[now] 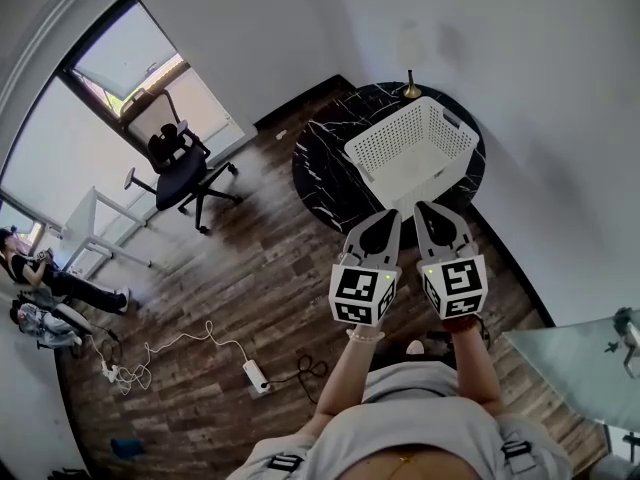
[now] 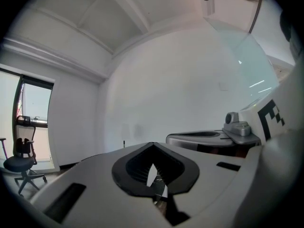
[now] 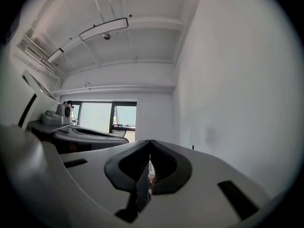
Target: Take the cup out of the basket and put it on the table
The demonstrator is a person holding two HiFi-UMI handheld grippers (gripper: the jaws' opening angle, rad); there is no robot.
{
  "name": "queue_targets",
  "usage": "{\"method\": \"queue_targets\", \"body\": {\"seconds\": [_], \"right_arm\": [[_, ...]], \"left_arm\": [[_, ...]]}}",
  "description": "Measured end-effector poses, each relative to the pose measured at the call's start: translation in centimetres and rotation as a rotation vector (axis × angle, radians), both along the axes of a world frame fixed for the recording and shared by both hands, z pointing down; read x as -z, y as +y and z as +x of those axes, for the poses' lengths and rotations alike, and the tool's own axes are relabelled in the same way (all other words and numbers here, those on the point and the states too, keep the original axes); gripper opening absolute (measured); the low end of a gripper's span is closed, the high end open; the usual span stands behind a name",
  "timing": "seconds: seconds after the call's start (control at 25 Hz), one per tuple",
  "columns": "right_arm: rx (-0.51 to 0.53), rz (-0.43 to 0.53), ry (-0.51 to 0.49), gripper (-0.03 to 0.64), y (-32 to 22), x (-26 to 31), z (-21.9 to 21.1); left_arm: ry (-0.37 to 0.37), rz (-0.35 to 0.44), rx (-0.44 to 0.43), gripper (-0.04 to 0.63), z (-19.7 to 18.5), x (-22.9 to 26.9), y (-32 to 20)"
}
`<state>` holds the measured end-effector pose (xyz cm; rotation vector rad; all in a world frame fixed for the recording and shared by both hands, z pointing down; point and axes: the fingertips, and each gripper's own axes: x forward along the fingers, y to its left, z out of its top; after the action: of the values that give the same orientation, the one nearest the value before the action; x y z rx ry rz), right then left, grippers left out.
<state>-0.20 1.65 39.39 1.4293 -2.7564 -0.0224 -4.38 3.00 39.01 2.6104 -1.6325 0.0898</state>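
Cup is not to be made out in any view: the white perforated basket [image 1: 380,153], upper centre-right of the head view, shows only a pale inside from this angle, so the cup, if it is there, lies low against a wall or is lost in the white. The basket stands on the round dark marbled counter [image 1: 320,163], with a small brass stand [image 1: 411,89] behind it. Below it, mid-frame, the left gripper [image 1: 385,218] and right gripper [image 1: 428,213] hover side by side, well short of the basket, both clenched with nothing between the jaws. To do this step well, I would lean over the rim to find the cup first, spread one gripper's jaws before descending, lift straight up clear of the wall, and set the cup on the bare counter at the basket's left.
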Motion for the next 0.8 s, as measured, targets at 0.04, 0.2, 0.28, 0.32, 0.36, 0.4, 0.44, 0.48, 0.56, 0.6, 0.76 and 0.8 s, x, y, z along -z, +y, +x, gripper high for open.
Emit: {"method": "queue_targets", "body": {"seconds": [0.04, 0.2, 0.28, 0.32, 0.36, 0.4, 0.44, 0.48, 0.56, 0.6, 0.76, 0.8], "right_arm": [[0.0, 0.0, 0.0, 0.009, 0.0, 0.0, 0.2], [-0.011, -0.003, 0.008, 0.009, -0.5, -0.1, 0.9], [-0.02, -0.003, 0.006, 0.009, -0.9, -0.1, 1.1], [-0.027, -0.001, 0.006, 0.009, -1.2, -0.1, 1.2], [-0.036, 0.001, 0.007, 0.009, -1.5, 0.0, 1.3], [-0.044, 0.001, 0.009, 0.009, -1.9, 0.0, 1.3], [-0.049, 0.0, 0.012, 0.009, -2.3, -0.1, 1.3], [-0.051, -0.004, 0.016, 0.009, -2.8, -0.2, 1.3], [-0.054, -0.015, 0.027, 0.009, -3.7, -0.5, 1.1], [-0.061, -0.02, 0.031, 0.009, -4.1, -0.6, 1.1], [-0.096, -0.034, 0.038, 0.009, -6.4, -1.1, 0.5], [-0.098, -0.035, 0.038, 0.009, -7.0, -1.2, 0.3]], "left_arm": [[-0.001, -0.001, -0.002, 0.006, 0.2, 0.0, -0.1], [-0.002, -0.004, -0.019, 0.006, 0.9, -0.1, -0.6], [-0.002, -0.005, -0.03, 0.006, 1.2, -0.2, -1.0], [-0.003, -0.006, -0.037, 0.006, 1.3, -0.2, -1.3], [-0.004, -0.007, -0.045, 0.006, 1.3, -0.3, -1.7], [-0.005, -0.008, -0.052, 0.006, 1.4, -0.3, -2.0], [-0.005, -0.008, -0.06, 0.006, 1.4, -0.3, -2.5], [-0.005, -0.008, -0.067, 0.006, 1.4, -0.3, -2.9], [-0.005, -0.008, -0.081, 0.006, 1.4, -0.3, -3.9], [-0.005, -0.008, -0.087, 0.006, 1.3, -0.4, -4.4], [-0.011, -0.009, -0.112, 0.006, 0.6, -0.6, -6.7], [-0.011, -0.011, -0.119, 0.006, 0.5, -0.7, -7.4]]}}
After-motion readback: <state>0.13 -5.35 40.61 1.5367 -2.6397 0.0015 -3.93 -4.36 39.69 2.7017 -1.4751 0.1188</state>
